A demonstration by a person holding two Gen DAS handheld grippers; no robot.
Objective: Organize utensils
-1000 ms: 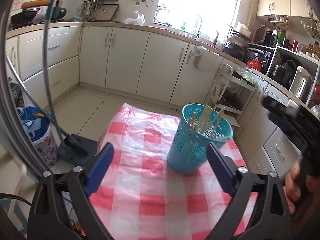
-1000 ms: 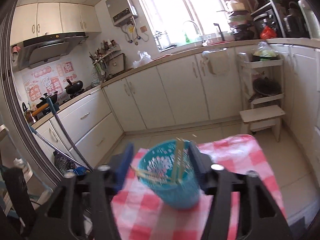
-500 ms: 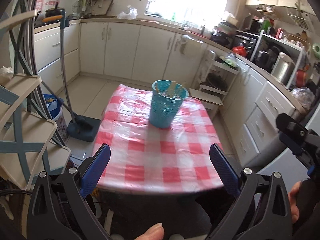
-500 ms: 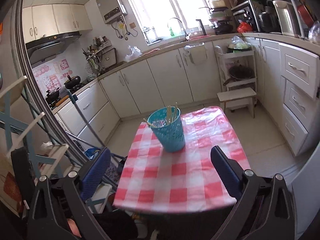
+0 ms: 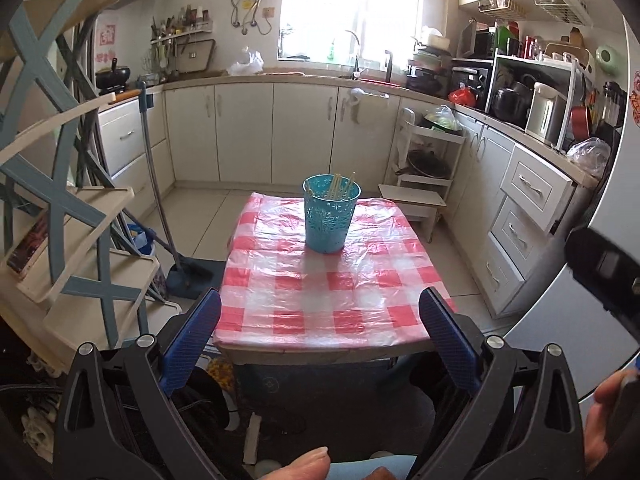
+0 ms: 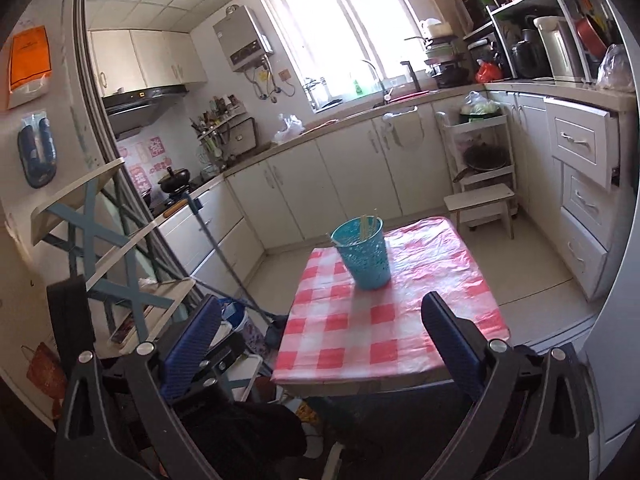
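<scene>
A teal perforated utensil holder (image 5: 331, 216) stands upright at the far middle of a small table with a red-and-white checked cloth (image 5: 328, 296). Several pale chopsticks (image 5: 340, 186) stick out of it. It also shows in the right wrist view (image 6: 363, 253) with the chopsticks (image 6: 368, 226) inside. My left gripper (image 5: 320, 320) is open and empty, held back from the table's near edge. My right gripper (image 6: 320, 324) is open and empty, also well back from the table and to its left. The right gripper's body shows at the right edge of the left wrist view (image 5: 604, 276).
A blue-and-white shelf rack (image 5: 60, 216) stands close on the left. A mop (image 5: 160, 200) leans beside the table. Cabinets and drawers (image 5: 524, 216) line the right side, and a white step stool (image 5: 416, 204) sits beyond the table. A dark bag lies below the table edge.
Both grippers have pulled back and up from the holder, which now looks small and far. The right gripper's jaws, close around the holder a second ago, stand wide and empty.
</scene>
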